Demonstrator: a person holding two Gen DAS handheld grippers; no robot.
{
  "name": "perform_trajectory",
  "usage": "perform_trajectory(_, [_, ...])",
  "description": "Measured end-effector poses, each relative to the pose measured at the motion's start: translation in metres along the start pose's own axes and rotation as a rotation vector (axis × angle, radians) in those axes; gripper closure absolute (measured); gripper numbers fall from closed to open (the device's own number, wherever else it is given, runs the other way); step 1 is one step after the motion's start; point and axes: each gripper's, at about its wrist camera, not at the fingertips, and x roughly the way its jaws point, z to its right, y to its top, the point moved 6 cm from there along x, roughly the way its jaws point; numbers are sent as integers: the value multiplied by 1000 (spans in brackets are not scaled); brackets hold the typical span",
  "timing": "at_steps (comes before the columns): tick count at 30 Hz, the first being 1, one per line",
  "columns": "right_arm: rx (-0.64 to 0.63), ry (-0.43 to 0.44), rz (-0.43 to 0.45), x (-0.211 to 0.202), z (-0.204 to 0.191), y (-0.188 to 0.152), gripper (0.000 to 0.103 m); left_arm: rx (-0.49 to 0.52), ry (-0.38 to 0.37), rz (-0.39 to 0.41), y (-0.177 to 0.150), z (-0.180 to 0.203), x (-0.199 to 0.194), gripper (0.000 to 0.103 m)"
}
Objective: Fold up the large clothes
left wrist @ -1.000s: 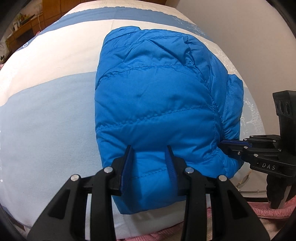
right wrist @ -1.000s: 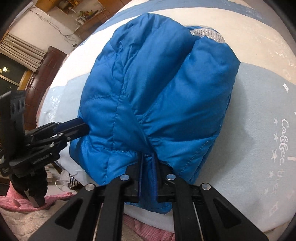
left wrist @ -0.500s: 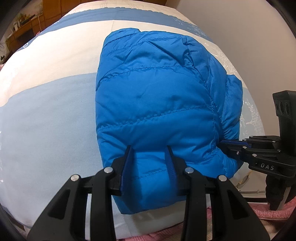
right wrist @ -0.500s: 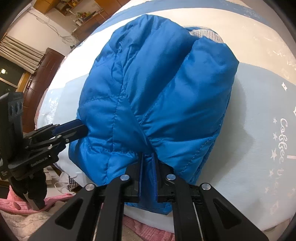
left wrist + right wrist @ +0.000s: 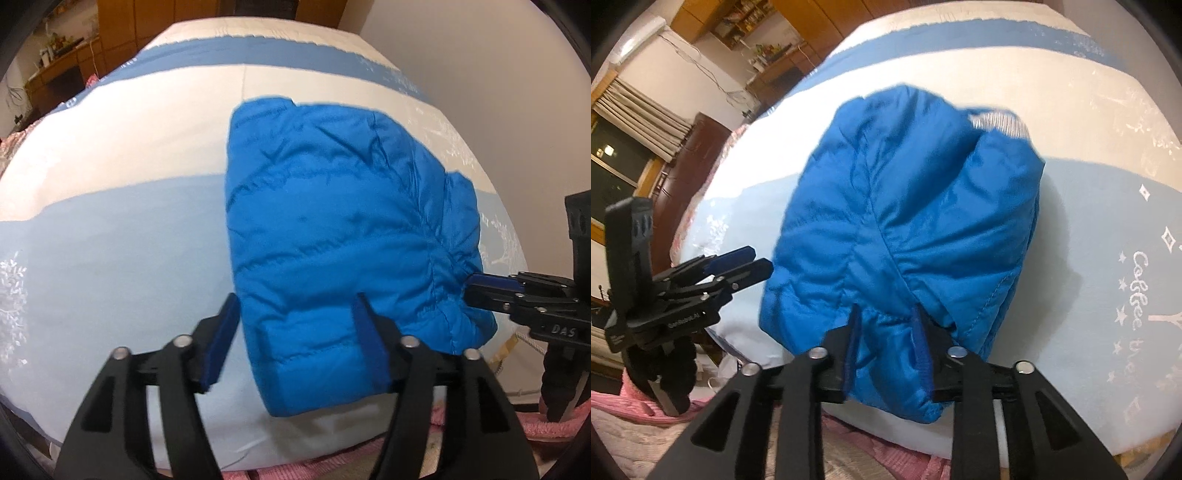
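Observation:
A blue puffer jacket lies folded into a thick bundle on the bed; its grey collar lining shows at the far end. My left gripper hovers over the jacket's near left corner, its jaws opening wide. The left pad is clear of the fabric. My right gripper is over the near right corner, jaws opening, with loose fabric between the pads and no pinch. Each gripper shows in the other's view: the right gripper at the jacket's edge, the left gripper just off it.
The bed cover has white and blue bands, with printed lettering to the right. A plain wall runs along the right side. A pink blanket lies below the bed's near edge. Wooden furniture and a curtained window stand beyond.
Both grippers were pinching the jacket's near edge; their jaws have spread and let the fabric go. Both have lifted and drawn back, so more of the bed shows.

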Motion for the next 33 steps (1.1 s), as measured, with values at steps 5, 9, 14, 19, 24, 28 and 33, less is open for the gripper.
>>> perform_trajectory(5, [19, -42, 87, -24, 9, 13, 35, -4, 0, 11, 8, -6, -6, 27])
perform_trajectory(9, [66, -12, 104, -27, 27, 18, 23, -8, -3, 0, 11, -13, -2, 25])
perform_trajectory(14, [166, 111, 77, -9, 54, 21, 19, -10, -17, -23, 14, -18, 8, 23])
perform_trajectory(19, [192, 172, 61, 12, 68, 21, 11, -11, -38, -46, 20, -25, 22, 22])
perform_trajectory(24, [178, 215, 43, 34, 72, 22, 5, -12, -81, -80, 24, -29, 40, 21])
perform_trajectory(28, [200, 238, 26, 51, 77, 23, 4, 5, -124, -94, 28, -30, 52, 17])
perform_trajectory(33, [240, 301, 14, 69, 87, 20, 3, 2, -222, -117, 31, -32, 71, 12])
